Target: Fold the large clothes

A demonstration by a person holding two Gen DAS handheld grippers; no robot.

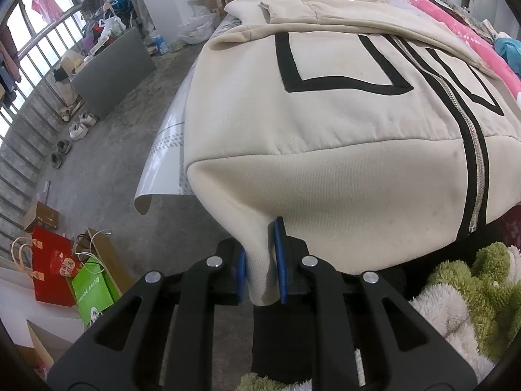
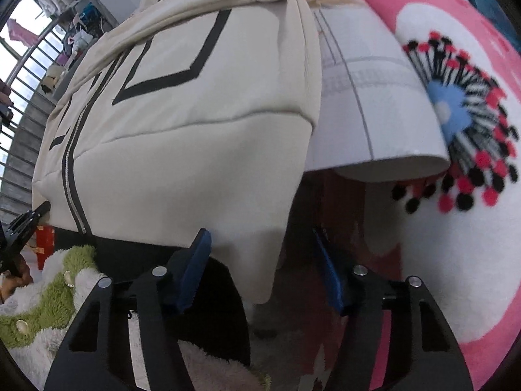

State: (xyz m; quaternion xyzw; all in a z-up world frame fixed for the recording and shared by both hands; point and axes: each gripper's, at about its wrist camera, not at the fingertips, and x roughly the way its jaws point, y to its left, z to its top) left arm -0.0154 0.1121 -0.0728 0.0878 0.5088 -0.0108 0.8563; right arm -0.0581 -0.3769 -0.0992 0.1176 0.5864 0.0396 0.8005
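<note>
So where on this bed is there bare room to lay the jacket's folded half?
Bare white mat lies between the cream jacket's right edge and the pink blanket, with a narrower strip along its left edge by the floor. The near side is crowded: a green-and-white plush sits below the hem.

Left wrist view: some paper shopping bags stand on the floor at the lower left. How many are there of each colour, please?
Red paper shopping bag with beige handles: 1
Bright green paper shopping bag: 1
Brown paper shopping bag with white cord handles: 1
Total: 3
</note>
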